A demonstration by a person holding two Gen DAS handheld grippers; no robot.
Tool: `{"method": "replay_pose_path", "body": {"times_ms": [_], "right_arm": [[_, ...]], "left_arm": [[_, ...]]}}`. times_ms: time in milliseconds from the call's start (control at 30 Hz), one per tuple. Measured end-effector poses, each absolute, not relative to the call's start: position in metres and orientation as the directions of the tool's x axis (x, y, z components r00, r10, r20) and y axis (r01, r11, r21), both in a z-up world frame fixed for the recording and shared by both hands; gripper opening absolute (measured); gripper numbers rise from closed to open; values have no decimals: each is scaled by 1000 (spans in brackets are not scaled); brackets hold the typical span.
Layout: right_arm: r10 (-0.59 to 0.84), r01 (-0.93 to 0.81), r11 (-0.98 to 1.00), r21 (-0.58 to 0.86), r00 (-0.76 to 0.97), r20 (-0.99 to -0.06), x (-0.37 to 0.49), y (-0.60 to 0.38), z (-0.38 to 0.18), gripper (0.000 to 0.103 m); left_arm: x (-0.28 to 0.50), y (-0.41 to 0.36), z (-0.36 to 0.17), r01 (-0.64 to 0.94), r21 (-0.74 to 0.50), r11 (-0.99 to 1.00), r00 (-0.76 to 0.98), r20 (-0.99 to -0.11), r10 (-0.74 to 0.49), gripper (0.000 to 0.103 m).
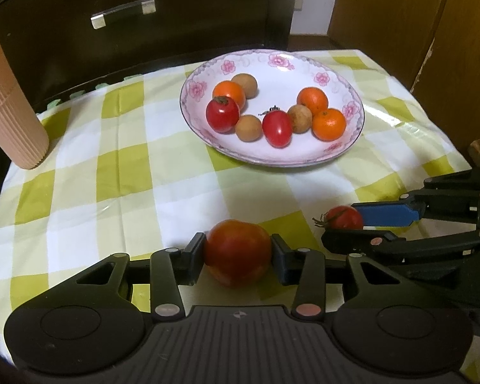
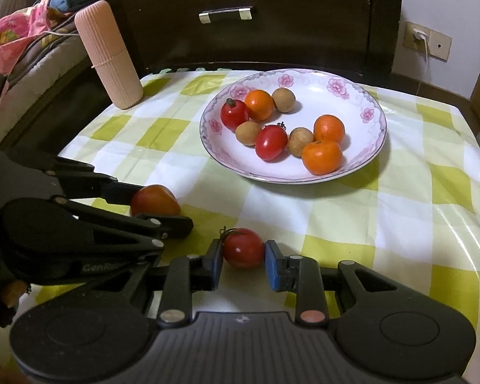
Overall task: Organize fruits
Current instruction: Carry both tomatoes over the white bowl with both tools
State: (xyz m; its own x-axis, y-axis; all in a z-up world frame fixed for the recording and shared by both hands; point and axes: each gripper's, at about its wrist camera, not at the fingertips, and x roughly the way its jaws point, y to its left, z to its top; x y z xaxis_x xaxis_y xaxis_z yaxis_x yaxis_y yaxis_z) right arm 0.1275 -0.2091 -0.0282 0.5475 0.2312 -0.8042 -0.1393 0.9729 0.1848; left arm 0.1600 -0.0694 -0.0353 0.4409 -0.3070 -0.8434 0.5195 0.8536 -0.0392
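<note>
A home: checked tablecloth (image 1: 112, 166), dark wooden drawer (image 2: 240, 28), bedding (image 2: 25, 41) (crumpled) and wall socket (image 2: 427, 40).

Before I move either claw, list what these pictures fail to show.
- Left wrist view: the right claw partly hides the small tomato; its grip is unclear.
- Right wrist view: the left claw covers the large tomato's underside.
- Both views: the plate hides the fruits' undersides.

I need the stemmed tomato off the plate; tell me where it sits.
The stemmed tomato sits on the checked cloth between the right gripper's fingers, in front of the plate and right of the big tomato in the left gripper.
</note>
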Motion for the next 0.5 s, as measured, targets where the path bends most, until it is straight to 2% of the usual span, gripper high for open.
{"method": "replay_pose_path", "body": {"times_ms": [500], "right_arm": [[204, -71, 975, 209, 645, -737, 135, -226, 2, 29]], "left_arm": [[178, -80, -3, 493, -76, 867, 498, -792, -353, 50]]}}
